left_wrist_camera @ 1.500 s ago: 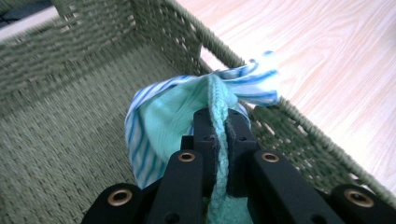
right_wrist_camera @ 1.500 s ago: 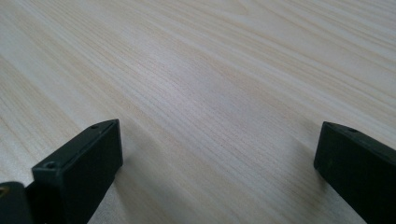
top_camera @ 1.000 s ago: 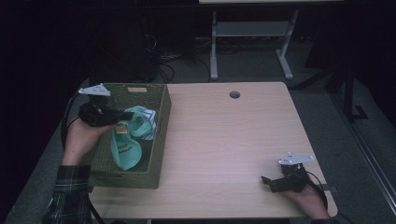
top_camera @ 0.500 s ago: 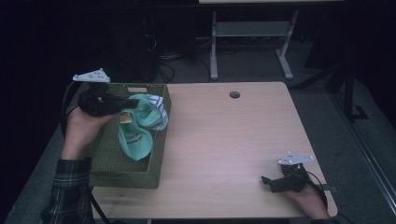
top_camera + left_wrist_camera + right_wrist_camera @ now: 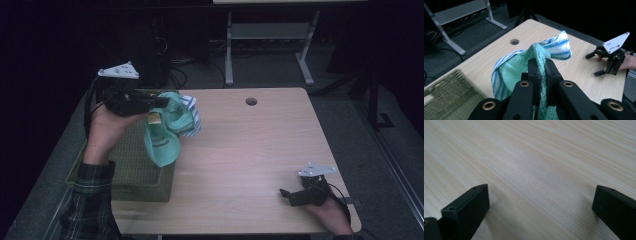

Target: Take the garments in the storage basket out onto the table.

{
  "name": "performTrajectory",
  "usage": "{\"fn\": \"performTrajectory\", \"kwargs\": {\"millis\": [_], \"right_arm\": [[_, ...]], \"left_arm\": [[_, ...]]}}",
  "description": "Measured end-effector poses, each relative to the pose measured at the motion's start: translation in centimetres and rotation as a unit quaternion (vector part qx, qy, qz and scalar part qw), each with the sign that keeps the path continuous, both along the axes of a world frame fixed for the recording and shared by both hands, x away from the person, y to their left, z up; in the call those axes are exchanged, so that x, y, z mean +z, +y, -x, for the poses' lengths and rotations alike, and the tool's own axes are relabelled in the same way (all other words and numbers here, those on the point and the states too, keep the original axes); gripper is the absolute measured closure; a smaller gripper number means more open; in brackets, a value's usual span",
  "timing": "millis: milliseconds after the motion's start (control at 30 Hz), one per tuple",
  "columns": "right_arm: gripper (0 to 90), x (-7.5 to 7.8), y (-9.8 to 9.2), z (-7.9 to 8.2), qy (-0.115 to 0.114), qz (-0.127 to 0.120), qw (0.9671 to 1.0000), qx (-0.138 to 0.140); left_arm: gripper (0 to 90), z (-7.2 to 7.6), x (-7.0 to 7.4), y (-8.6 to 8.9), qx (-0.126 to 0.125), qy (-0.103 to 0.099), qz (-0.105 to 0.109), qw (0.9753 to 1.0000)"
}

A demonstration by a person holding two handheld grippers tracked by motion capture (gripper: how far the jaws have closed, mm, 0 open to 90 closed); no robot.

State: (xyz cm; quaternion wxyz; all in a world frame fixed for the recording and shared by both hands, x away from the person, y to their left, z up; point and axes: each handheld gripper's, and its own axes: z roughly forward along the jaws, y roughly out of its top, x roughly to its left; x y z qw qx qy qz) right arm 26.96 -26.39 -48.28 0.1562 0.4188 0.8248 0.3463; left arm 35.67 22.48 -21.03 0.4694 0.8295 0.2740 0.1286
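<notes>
My left gripper (image 5: 162, 102) is shut on a mint-green cloth (image 5: 162, 135) that hangs from it above the right edge of an olive woven basket (image 5: 131, 167). A blue-and-white striped cloth (image 5: 192, 117) is bunched up with the green one. In the left gripper view the jaws pinch the knitted edge of the green cloth (image 5: 519, 67), and the striped cloth (image 5: 559, 47) sticks out beyond it. My right gripper (image 5: 287, 195) rests open on the wooden table (image 5: 250, 150) near its front right corner; its own view has the two fingertips (image 5: 469, 206) wide apart over bare wood.
The basket stands at the table's left edge. A round cable hole (image 5: 251, 101) is at the back of the table. A metal frame with cables (image 5: 265, 45) stands on the floor behind. My right gripper (image 5: 610, 61) also appears far off in the left gripper view.
My left gripper has lifted the green and striped cloths up out of the basket and moved them toward the right. The right gripper has stayed put.
</notes>
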Motion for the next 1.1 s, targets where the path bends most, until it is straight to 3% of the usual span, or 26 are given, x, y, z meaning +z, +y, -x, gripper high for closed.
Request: {"fn": "performTrajectory", "kwargs": {"millis": [567,1100], "right_arm": [[0.8,0.0,0.0,0.0,0.001,0.000,1.0000,-0.001],[0.8,0.0,0.0,0.0,0.000,0.000,1.0000,0.000]], "left_arm": [[85.3,-1.1,-2.7,-6.7,-0.055,0.020,-0.007,0.9983],[85.3,-1.2,-5.5,-11.2,-0.083,0.034,0.006,0.9960]]}}
